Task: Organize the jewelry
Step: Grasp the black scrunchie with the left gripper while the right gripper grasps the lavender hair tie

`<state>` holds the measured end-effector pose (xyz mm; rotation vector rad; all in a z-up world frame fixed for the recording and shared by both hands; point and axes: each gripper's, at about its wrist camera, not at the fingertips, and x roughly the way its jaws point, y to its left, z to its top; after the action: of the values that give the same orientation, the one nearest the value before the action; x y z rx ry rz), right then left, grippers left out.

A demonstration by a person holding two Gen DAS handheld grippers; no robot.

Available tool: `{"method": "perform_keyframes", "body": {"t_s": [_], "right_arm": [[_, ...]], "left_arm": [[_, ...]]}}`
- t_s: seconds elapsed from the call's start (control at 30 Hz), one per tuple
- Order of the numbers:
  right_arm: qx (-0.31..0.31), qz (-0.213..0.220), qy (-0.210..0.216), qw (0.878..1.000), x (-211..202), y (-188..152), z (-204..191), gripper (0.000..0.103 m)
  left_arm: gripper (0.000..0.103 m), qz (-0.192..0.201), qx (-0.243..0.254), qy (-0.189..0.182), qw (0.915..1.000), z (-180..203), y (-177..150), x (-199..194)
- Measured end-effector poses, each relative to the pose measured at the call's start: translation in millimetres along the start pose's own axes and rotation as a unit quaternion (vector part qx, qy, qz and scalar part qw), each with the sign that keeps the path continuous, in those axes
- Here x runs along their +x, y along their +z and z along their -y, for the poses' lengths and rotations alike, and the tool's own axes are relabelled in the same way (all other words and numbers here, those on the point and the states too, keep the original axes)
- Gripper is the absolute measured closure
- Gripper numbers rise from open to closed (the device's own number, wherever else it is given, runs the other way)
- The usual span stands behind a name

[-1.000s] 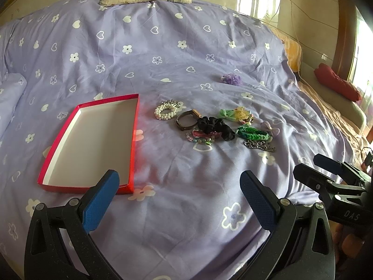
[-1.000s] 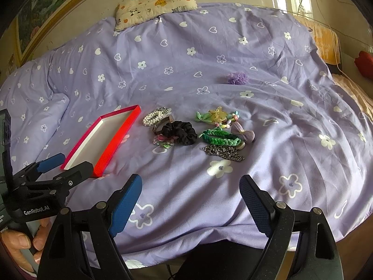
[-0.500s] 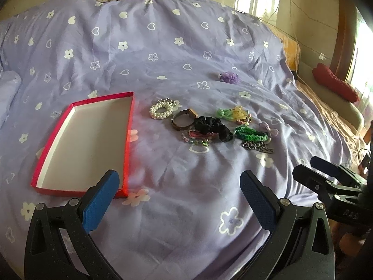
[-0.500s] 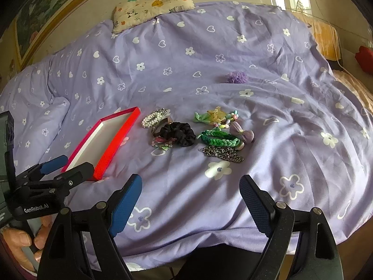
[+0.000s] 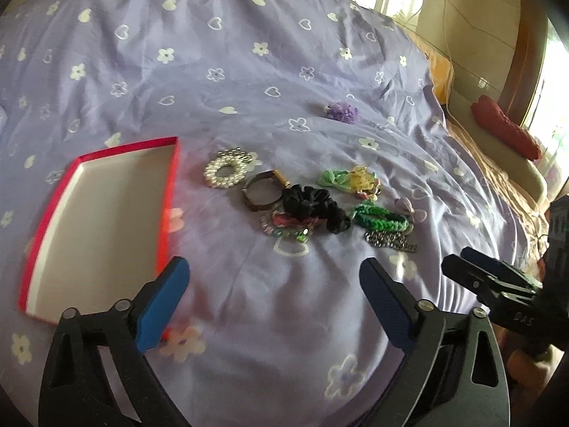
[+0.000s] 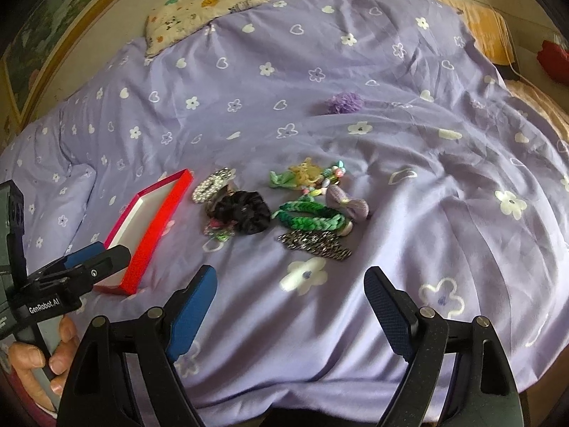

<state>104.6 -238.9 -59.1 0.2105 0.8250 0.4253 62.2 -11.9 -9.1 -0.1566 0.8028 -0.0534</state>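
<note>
The jewelry lies in a loose cluster on the purple flowered bedspread (image 5: 249, 82), to the right of the red box (image 5: 71, 192), and none of it is in the box yet. Nearest the box sits the pearl bracelet (image 5: 224, 172), and just beside it a brown bangle (image 5: 263, 192) touches a black scrunchie (image 5: 313, 206). Under the scrunchie's near edge a pink-and-green beaded piece (image 5: 284, 227) peeks out. Further right come a green braided band (image 6: 309, 219), a metal chain (image 6: 314, 243) in front of it, a lilac bow clip (image 6: 346, 202) behind it, and a green-and-yellow hair tie (image 6: 302, 176) behind those. A purple pom-pom tie (image 6: 343, 102) lies well apart, further up the bed.

The box is open and its white floor is bare, so as I judge it the sorting has not begun: every piece is left to move.

The left gripper (image 5: 274, 299) hovers over bare bedspread between box and cluster, jaws spread wide and holding nothing. The right gripper (image 6: 290, 300) hangs short of the chain, likewise spread and empty. A patterned pillow (image 6: 206, 3) rests at the head of the bed.
</note>
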Motion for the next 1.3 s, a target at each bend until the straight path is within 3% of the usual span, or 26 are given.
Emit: {"method": "perform_keyframes", "body": {"t_s": [0.43, 0.6, 0.63, 0.7, 0.83, 1.3], "right_arm": [[0.001, -0.033, -0.019, 0.999, 60, 42, 36, 0.044], [-0.003, -0.051, -0.026, 0.998, 77, 47, 42, 0.065], [-0.006, -0.052, -0.029, 0.998, 79, 47, 42, 0.068], [-0.005, -0.056, -0.027, 0.998, 82, 47, 43, 0.087], [-0.005, -0.049, -0.028, 0.998, 79, 47, 42, 0.089], [-0.001, -0.004, 0.016, 1.000, 38, 51, 12, 0.090]], "left_arm": [[0.040, -0.072, -0.011, -0.057, 0.9957, 7, 43, 94], [0.050, -0.091, -0.013, -0.069, 0.9934, 7, 50, 118], [0.055, -0.093, -0.014, -0.072, 0.9930, 7, 52, 121], [0.067, -0.097, -0.010, -0.079, 0.9921, 9, 53, 127], [0.098, -0.093, 0.004, -0.086, 0.9919, 12, 54, 126], [0.100, -0.019, 0.009, -0.101, 0.9946, 3, 54, 52]]}}
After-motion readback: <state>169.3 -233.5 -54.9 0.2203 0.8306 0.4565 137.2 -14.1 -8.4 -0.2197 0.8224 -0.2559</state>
